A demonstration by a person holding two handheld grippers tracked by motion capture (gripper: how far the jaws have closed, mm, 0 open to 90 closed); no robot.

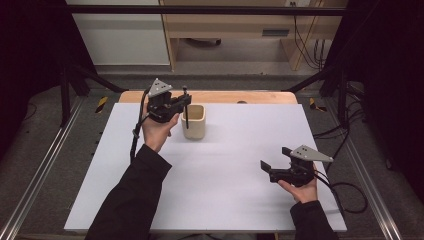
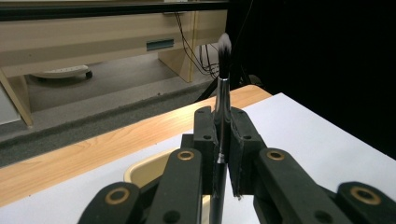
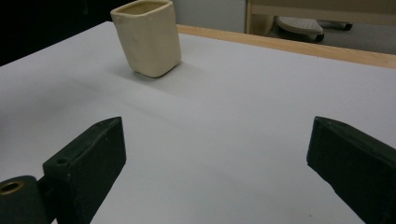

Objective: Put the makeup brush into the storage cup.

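Left gripper (image 1: 184, 104) clamps makeup brush (image 2: 223, 84) upright, bristles up, handle tip over cream cup (image 1: 194, 121) near board's far edge, possibly already inside rim. Right gripper (image 1: 276, 161) wide apart, nothing held, near right edge. Lower brush straight, release once handle bottoms out.
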